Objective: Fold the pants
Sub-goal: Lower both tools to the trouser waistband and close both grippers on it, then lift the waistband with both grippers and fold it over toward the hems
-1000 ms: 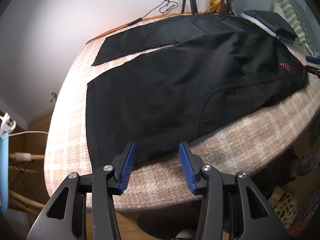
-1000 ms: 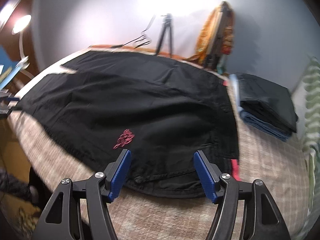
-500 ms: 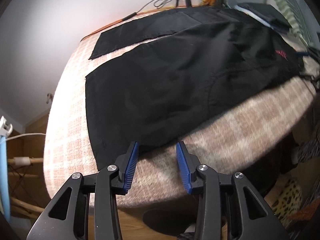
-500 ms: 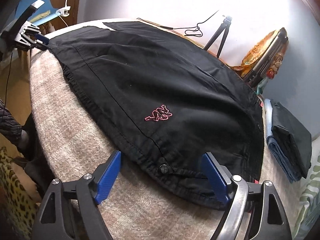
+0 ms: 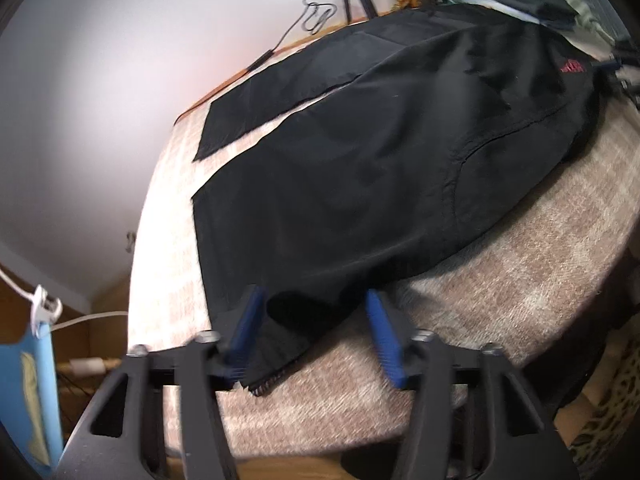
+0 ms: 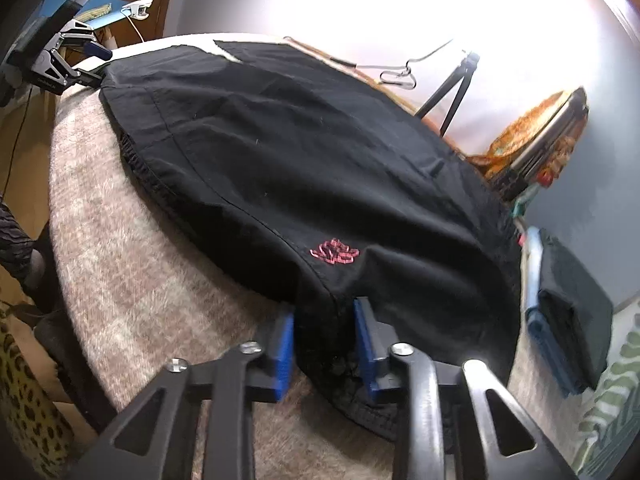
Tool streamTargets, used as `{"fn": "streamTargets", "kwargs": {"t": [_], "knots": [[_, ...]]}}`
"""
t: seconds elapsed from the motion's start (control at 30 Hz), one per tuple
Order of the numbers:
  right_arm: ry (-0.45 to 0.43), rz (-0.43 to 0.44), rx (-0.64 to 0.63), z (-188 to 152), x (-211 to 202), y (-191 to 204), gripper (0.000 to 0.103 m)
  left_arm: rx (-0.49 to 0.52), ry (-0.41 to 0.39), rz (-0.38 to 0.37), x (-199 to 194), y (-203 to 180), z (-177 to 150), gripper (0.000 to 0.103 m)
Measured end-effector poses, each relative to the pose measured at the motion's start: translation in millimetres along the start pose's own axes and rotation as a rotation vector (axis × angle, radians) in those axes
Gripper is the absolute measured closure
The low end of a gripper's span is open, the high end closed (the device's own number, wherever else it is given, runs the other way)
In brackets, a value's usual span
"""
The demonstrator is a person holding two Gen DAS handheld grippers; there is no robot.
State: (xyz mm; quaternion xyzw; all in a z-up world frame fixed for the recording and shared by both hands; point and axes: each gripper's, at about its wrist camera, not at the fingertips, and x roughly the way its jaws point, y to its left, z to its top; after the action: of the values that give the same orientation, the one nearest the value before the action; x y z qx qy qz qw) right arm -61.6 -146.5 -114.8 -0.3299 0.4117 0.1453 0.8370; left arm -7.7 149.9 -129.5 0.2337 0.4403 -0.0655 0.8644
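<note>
**Inspector:** Left wrist view: report.

**Operator:** My left gripper [image 5: 312,332] stands apart; the hem corner of the black pants [image 5: 360,168] lies between its pads, not yet pinched. The leg runs away from me up and rightward across the plaid-covered table [image 5: 500,280].

**Inspector:** Right wrist view?

**Operator:** My right gripper [image 6: 324,344] straddles the bunched waistband, nearly closed; whether it clamps, I cannot tell. The pants stretch leftward toward my other gripper. Each claw is at its own end.
</note>
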Motion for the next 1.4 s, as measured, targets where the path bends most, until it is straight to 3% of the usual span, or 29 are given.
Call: {"fn": "streamTargets", "kwargs": {"t": [0.03, 0.07, 0.23, 0.53, 0.97, 1.17, 1.4], "knots": [[-0.014, -0.005, 0.01, 4, -3, -2, 0.084, 0.002, 0.0, -0.018, 1, -1, 2, 0.083], [-0.026, -0.008, 0.021, 7, -6, -4, 0.086, 0.0, -0.004, -0.022, 3, -1, 3, 0.089], [-0.078, -0.034, 0.065, 25, -20, -15, 0.09, -0.071, -0.07, -0.039, -3, 14, 22, 0.097], [-0.124, -0.072, 0.125, 54, -34, -40, 0.094, -0.153, -0.181, -0.023, -12, 49, 77, 0.098], [-0.138, -0.17, 0.053, 112, -27, -92, 0.096, -0.203, -0.257, 0.012, 2, 84, 146, 0.099], [-0.129, -0.202, 0.03, 141, -3, -123, 0.096, -0.276, -0.259, 0.011, 27, 109, 176, 0.099], [-0.097, -0.23, 0.002, 169, 44, -154, 0.097, -0.291, -0.254, 0.046, 62, 123, 210, 0.1]]}}
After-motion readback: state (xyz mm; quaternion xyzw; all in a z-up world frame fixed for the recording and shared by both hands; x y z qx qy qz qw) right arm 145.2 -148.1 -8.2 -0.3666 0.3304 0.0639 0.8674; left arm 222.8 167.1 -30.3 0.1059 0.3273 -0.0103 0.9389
